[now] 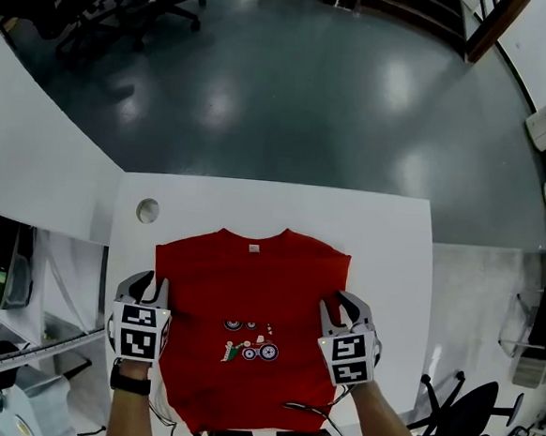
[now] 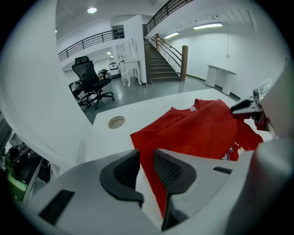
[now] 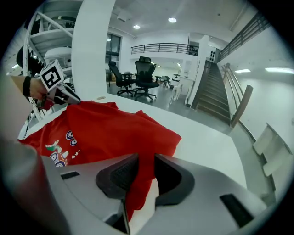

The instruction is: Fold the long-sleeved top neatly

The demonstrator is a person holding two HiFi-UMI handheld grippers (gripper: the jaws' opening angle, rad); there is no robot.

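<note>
The red long-sleeved top (image 1: pixel 248 295) lies flat on the white table (image 1: pixel 384 240), collar away from me and printed front up. Its sleeves are not in sight at the sides. My left gripper (image 1: pixel 145 285) stands at the top's left edge, about halfway down. In the left gripper view that gripper (image 2: pixel 146 160) has a gap between its pads, with the red edge (image 2: pixel 151 183) running through it. My right gripper (image 1: pixel 339 308) is at the right edge, level with the left one. In the right gripper view its jaws (image 3: pixel 146 167) stand apart astride the red edge (image 3: pixel 140 183).
A round cable hole (image 1: pixel 147 210) sits in the table's far left corner. A black cable (image 1: pixel 309 413) trails over the top's near hem. Metal shelving (image 1: pixel 19 333) stands left of the table, and office chairs (image 1: pixel 130 4) are on the grey floor beyond.
</note>
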